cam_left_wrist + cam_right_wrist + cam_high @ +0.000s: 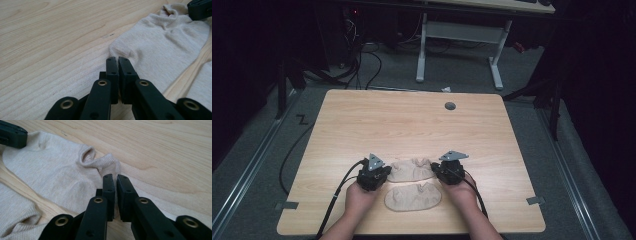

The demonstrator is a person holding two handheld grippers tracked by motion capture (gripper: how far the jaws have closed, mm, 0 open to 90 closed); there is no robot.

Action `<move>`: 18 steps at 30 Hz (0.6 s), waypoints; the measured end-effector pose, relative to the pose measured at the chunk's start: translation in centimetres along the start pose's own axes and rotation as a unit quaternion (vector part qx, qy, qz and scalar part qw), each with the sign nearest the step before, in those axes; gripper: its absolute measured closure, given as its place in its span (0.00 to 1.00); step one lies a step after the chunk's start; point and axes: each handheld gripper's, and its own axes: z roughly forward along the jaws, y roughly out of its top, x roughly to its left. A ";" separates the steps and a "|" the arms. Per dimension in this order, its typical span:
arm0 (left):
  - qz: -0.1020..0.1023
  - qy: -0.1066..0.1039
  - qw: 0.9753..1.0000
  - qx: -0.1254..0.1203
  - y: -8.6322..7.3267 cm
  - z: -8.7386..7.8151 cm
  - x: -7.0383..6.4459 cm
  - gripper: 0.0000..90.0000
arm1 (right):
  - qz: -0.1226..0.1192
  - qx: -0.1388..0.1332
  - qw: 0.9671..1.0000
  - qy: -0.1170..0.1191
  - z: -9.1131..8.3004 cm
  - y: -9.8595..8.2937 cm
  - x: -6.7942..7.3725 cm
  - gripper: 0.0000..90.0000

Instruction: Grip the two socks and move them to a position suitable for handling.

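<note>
Socks lie on the near half of the table (362,115): the far sock (411,170) stretches between the two grippers, and the near sock (413,197) sits just in front of it, between the person's hands. The left gripper (117,59) has its jaws closed at the far sock's edge; the right gripper (115,177) is closed at the cuff end. Whether either pinches cloth is hard to make out. A desk (462,30) and cables (362,60) stand beyond the table.
</note>
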 end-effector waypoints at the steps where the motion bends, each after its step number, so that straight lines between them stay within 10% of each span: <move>1: 0.000 0.000 1.000 0.000 0.0 0.0 0.0 0.97 | 0.000 0.000 1.000 0.000 0.0 0.0 0.0 0.95; 18: 0.031 -0.025 0.998 -0.052 1.0 -4.8 -2.8 0.97 | -0.056 -0.076 0.995 -0.025 -5.6 -0.2 1.9 0.96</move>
